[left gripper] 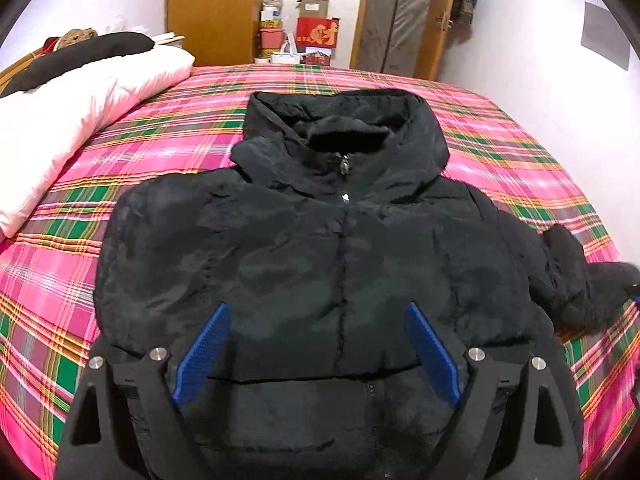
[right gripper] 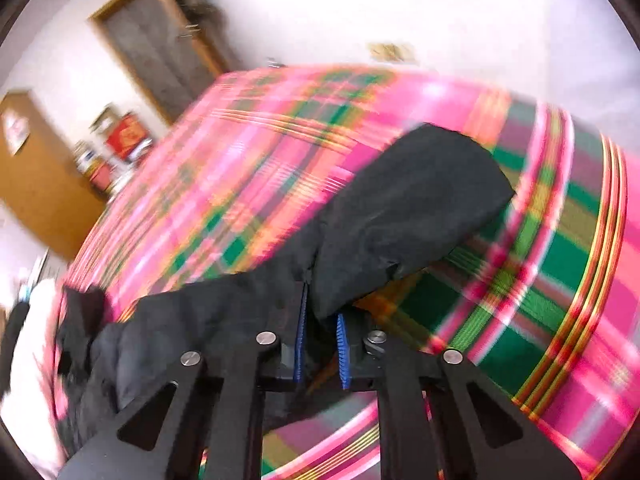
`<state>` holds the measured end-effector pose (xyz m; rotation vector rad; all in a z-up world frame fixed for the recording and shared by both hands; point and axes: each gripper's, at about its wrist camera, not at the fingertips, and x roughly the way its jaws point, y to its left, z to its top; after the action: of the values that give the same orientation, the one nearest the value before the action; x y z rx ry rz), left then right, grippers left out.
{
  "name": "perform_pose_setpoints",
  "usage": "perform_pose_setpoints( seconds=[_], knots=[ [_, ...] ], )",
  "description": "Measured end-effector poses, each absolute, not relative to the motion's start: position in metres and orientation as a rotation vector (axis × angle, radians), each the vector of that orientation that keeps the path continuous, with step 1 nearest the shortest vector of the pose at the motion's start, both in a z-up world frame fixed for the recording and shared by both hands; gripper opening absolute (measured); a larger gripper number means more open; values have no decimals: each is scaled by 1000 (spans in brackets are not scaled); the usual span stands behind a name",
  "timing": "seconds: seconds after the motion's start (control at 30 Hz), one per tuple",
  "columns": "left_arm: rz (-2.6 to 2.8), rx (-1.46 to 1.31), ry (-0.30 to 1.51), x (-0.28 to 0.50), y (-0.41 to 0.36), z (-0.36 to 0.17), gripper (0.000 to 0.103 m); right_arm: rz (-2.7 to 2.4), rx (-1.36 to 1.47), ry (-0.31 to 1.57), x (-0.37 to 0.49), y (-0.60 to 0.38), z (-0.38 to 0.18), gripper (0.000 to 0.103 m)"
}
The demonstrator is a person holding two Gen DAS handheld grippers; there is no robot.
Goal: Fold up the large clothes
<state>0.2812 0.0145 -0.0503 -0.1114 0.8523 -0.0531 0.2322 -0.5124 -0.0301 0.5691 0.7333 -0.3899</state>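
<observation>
Black padded jacket (left gripper: 320, 248) lies zipped and face-up on the plaid bedspread (left gripper: 64, 280), hood (left gripper: 340, 132) toward the far wall. Left gripper (left gripper: 318, 354) hangs over its lower front, blue fingers (left gripper: 204, 356) spread wide, nothing between them. Right gripper (right gripper: 322, 354) is clamped on the sleeve (right gripper: 400, 208), cuff end raised off the bed. Judged bulky, soft and slick-shelled: take hold at cuffs, hem or seams. Left view alone shows the full garment and white pillow (left gripper: 80, 104); right view alone, though blurred, shows the grip.
</observation>
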Motion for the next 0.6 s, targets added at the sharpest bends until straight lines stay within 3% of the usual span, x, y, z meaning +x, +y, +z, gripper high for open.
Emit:
perform_pose_setpoints(
  seconds=[0.33,0.6],
  knots=[
    [5,-174,826,280,42,-33,90,-148,416,582,240,-419,94,9],
    [53,-240,785,279,76,-17,90,92,331,590,270,-314,124,8]
  ],
)
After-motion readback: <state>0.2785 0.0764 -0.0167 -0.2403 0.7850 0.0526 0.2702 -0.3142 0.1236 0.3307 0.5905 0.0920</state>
